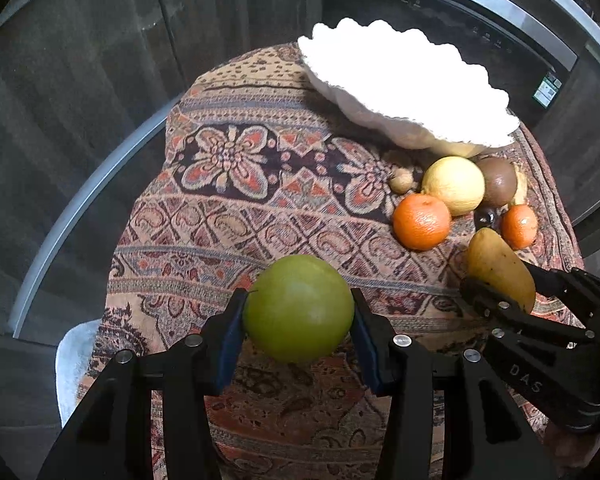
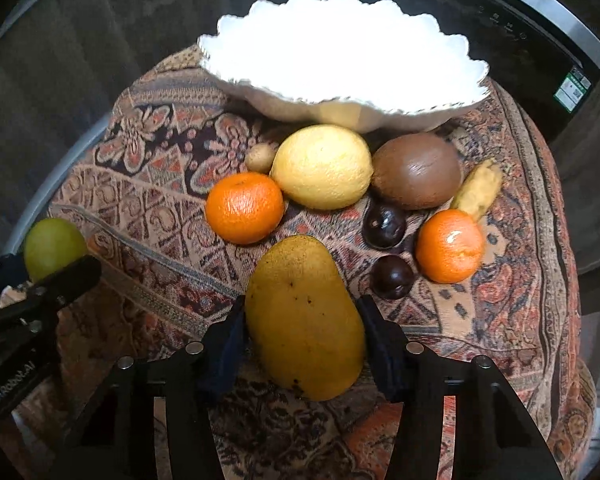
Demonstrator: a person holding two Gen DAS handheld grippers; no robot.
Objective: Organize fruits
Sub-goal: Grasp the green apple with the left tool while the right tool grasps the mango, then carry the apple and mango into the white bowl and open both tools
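A green apple [image 1: 298, 308] sits between the blue pads of my left gripper [image 1: 298, 300], which is shut on it above the patterned cloth. My right gripper [image 2: 302, 308] is shut on a yellow-brown mango [image 2: 304, 320], its pads pressing both sides. The left wrist view shows the mango [image 1: 496, 268] at the right, and the right wrist view shows the apple [image 2: 52, 246] at the far left. Loose on the cloth lie two oranges [image 2: 244, 208] [image 2: 450, 246], a lemon [image 2: 322, 166], a brown round fruit [image 2: 416, 170] and two dark plums [image 2: 384, 226].
A white scalloped bowl [image 2: 228, 76] stands at the far side of the cloth-covered table [image 1: 228, 208], just behind the fruit. A small tan fruit [image 2: 260, 158] and a pale oblong one [image 2: 478, 190] lie among the rest. A dark appliance [image 1: 440, 4] stands beyond the table.
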